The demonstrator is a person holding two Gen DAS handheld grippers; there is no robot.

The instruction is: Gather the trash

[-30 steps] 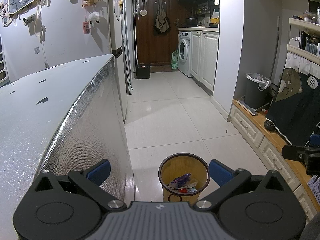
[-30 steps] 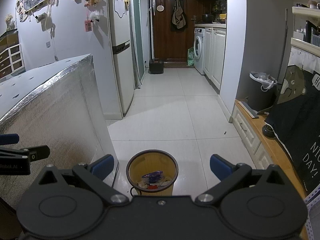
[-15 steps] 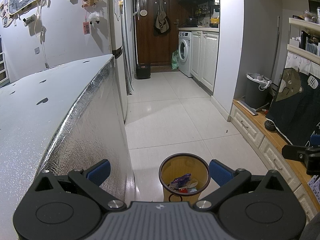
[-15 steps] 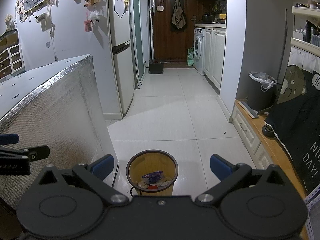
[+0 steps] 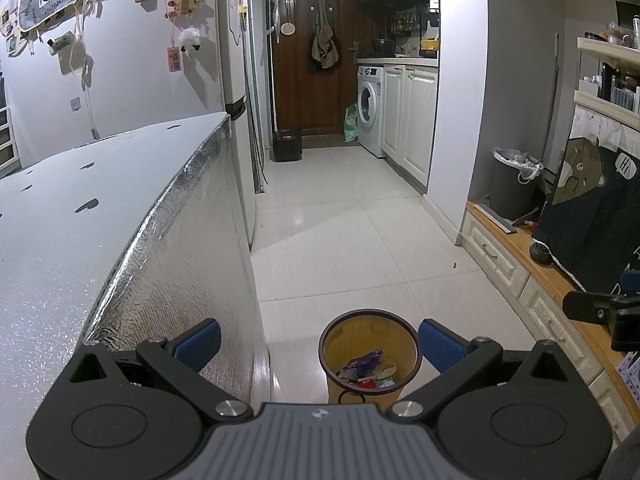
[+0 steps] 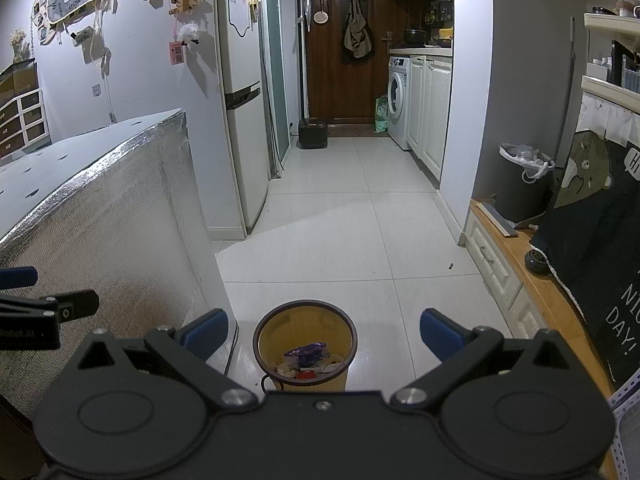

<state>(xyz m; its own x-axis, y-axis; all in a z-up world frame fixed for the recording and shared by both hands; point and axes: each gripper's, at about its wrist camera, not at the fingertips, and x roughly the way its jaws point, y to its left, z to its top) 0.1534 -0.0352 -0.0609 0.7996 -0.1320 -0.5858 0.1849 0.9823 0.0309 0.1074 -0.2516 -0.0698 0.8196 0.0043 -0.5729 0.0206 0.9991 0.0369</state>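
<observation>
Left wrist view: the left gripper point(image 5: 318, 342) is spread wide, holding nothing. The yellow wastebasket point(image 5: 370, 354) stands on the tiled floor point(image 5: 340, 248) between its fingers, wrappers point(image 5: 366, 362) inside (foil-covered table point(image 5: 120, 240) alongside).

Right wrist view: the right gripper point(image 6: 324, 332) is likewise spread wide and empty, above the wastebasket point(image 6: 306, 344).

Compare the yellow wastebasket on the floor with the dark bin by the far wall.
The yellow wastebasket is unlined; the dark bin has a white bag tied over its rim. The wastebasket stands on floor tiles, the bin on a wooden platform. Wrappers show inside the wastebasket; the bin's contents are hidden. Both stand upright.
</observation>
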